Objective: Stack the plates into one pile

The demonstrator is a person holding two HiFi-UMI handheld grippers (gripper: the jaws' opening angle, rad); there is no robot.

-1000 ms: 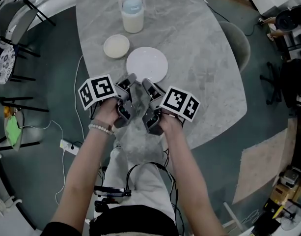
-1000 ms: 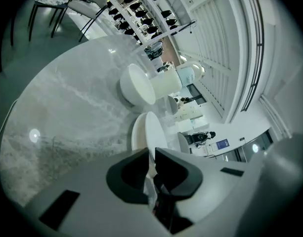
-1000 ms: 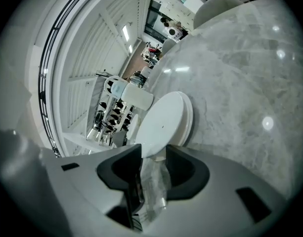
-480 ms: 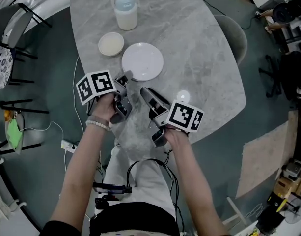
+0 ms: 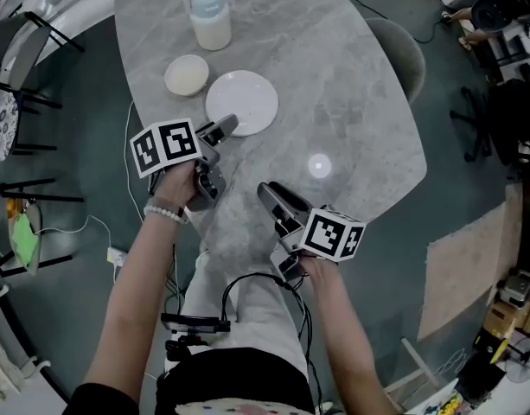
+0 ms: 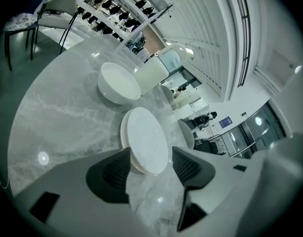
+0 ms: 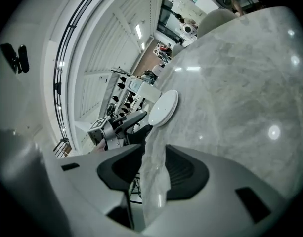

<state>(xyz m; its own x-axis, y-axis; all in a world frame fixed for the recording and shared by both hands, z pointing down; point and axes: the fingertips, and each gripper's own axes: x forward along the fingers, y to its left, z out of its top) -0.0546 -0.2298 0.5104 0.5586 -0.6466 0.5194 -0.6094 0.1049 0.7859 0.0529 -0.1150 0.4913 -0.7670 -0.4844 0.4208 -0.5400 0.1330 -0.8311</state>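
A white plate (image 5: 241, 102) lies flat on the grey marble table (image 5: 351, 102). My left gripper (image 5: 226, 126) sits at the plate's near-left rim. In the left gripper view the plate (image 6: 144, 139) has its near rim between the pads of the left gripper (image 6: 151, 169). Those jaws have just been opening and stand apart, not pressing it. My right gripper (image 5: 266, 190) is drawn back near the table's front edge, well short of the plate. The right gripper (image 7: 152, 169) is open, with only table between its pads. The plate (image 7: 163, 107) shows far off.
A small cream dish (image 5: 187, 74) sits just left of the plate, and a lidded white container (image 5: 208, 14) stands beyond it. Dark chairs (image 5: 22, 24) stand left of the table and a grey chair (image 5: 403, 46) at its right. A cable runs on the floor.
My right gripper has drawn back from the plate, toward me and to the right. The left gripper has stayed at the plate's rim.
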